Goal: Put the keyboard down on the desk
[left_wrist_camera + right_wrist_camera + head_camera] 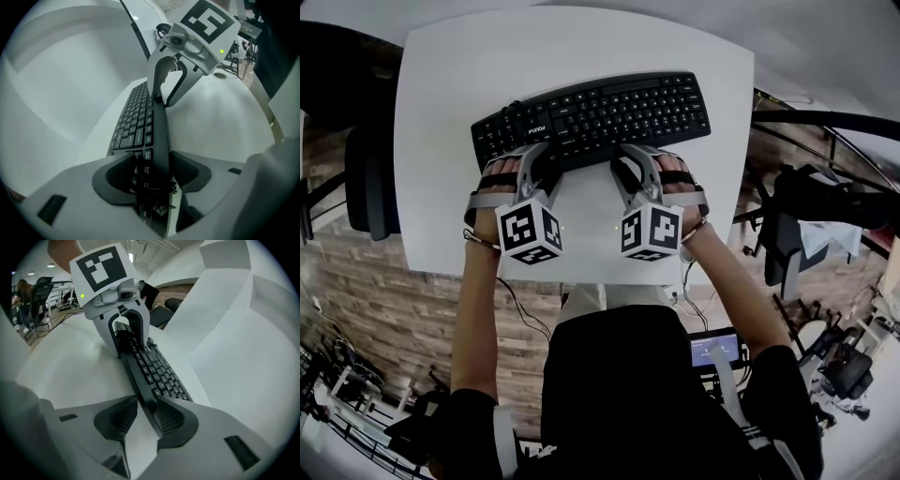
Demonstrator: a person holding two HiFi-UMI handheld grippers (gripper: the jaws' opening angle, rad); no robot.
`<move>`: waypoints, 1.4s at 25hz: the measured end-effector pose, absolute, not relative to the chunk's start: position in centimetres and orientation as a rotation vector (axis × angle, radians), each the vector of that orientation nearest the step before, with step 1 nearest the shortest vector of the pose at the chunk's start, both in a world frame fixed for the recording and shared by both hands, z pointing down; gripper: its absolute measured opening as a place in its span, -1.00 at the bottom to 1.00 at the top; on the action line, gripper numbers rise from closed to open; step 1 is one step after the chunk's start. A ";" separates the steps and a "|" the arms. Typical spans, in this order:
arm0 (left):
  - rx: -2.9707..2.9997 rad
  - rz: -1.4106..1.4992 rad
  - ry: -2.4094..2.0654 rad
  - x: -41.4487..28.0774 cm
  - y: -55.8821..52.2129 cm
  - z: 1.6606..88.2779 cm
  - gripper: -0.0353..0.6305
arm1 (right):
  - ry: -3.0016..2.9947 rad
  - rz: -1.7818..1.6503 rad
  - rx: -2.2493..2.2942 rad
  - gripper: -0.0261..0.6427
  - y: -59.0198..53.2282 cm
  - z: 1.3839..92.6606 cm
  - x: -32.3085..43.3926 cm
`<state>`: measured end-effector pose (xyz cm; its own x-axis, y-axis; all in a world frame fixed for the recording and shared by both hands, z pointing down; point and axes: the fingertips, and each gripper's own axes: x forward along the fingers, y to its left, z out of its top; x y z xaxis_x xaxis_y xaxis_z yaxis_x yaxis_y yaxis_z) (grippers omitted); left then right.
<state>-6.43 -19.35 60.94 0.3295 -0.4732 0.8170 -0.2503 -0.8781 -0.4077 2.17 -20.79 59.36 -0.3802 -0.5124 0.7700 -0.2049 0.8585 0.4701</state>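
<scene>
Currently left gripper [541, 161] and right gripper [636, 165] both pinch the keyboard [600, 112] by its near edge. Risk: the thin-edge hold slips, and the far side slaps the desk [450, 122].

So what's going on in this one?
A person holds a gripper in each hand, and both are clamped on the near long edge of a black keyboard: the left gripper left of its middle, the right gripper right of it. The keyboard lies over the white desk; whether it already rests on the desk is not clear.
</scene>
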 end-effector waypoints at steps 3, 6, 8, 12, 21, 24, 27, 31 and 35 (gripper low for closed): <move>-2.416 -1.612 0.664 -6.4 -19.2 60.8 -0.15 | -1.969 -0.332 0.515 -0.46 -20.7 59.9 2.2; -2.448 -1.616 0.670 -6.4 -19.2 60.9 -0.14 | -1.970 -0.324 0.514 -0.46 -20.7 60.3 2.1; -2.451 -1.612 0.676 -6.4 -19.3 60.9 -0.14 | -1.975 -0.308 0.517 -0.46 -20.7 60.4 2.1; -2.455 -1.607 0.692 -6.4 -19.2 60.7 -0.14 | -1.988 -0.249 0.523 -0.46 -20.6 60.4 2.1; -2.498 -1.546 0.766 -6.4 -18.5 59.0 -0.24 | -2.002 -0.173 0.559 -0.46 -20.5 59.2 2.1; -2.498 -1.510 0.794 -6.7 -18.2 58.5 -0.32 | -2.027 -0.128 0.588 -0.46 -20.5 58.1 2.0; -2.507 -1.451 0.862 -6.9 -18.1 57.0 -0.46 | -2.062 -0.073 0.645 -0.56 -20.6 56.5 2.0; -2.544 -1.384 1.013 -7.1 -17.7 54.3 -0.54 | -2.107 -0.014 0.720 -0.67 -20.4 54.2 1.8; -2.579 -1.309 1.143 -7.3 -16.7 52.0 -0.66 | -2.157 0.042 0.786 -0.74 -19.7 51.6 1.4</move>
<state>-7.27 -16.66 52.03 0.3755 -0.6227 0.6865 -0.5961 -0.7294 -0.3356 1.42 -19.72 51.59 -0.4684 -0.5212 0.7135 -0.5482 0.8047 0.2279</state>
